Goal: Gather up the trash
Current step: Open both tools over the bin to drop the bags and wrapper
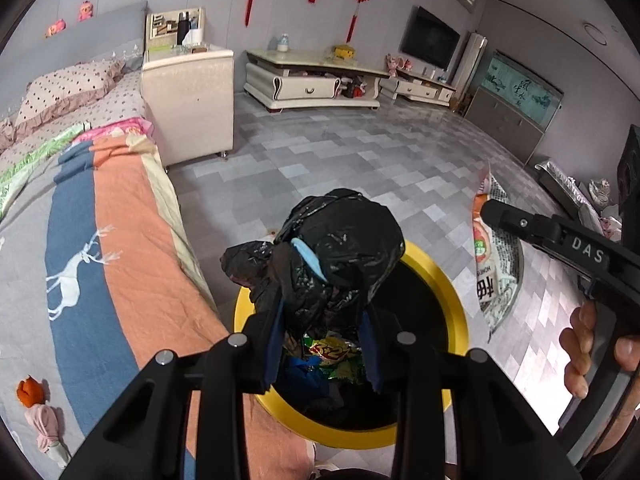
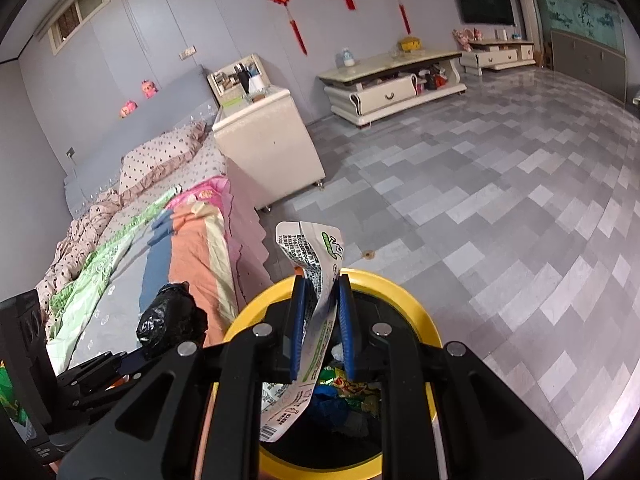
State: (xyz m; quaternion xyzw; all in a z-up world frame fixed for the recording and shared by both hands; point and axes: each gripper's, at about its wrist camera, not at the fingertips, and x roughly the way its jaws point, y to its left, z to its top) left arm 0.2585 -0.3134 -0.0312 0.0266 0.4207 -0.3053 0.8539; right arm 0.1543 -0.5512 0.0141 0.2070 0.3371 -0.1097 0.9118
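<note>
A yellow-rimmed bin [image 1: 452, 296] stands on the floor beside the bed, with colourful wrappers [image 1: 334, 356] inside; it also shows in the right wrist view [image 2: 416, 312]. My left gripper [image 1: 320, 280] is shut on a crumpled black plastic bag [image 1: 340, 240] and holds it over the bin. My right gripper [image 2: 322, 288] is shut on a white printed snack wrapper [image 2: 316, 256], also over the bin. In the left wrist view the right gripper [image 1: 486, 206] and its wrapper [image 1: 496, 264] show at the right. The black bag shows at the left of the right wrist view [image 2: 168, 320].
A bed [image 1: 100, 240] with a striped blanket lies close on the left of the bin. A cream bedside cabinet [image 1: 188, 100] stands behind it. TV stands [image 1: 312, 80] line the far wall. Grey tiled floor [image 1: 360, 152] stretches to the right.
</note>
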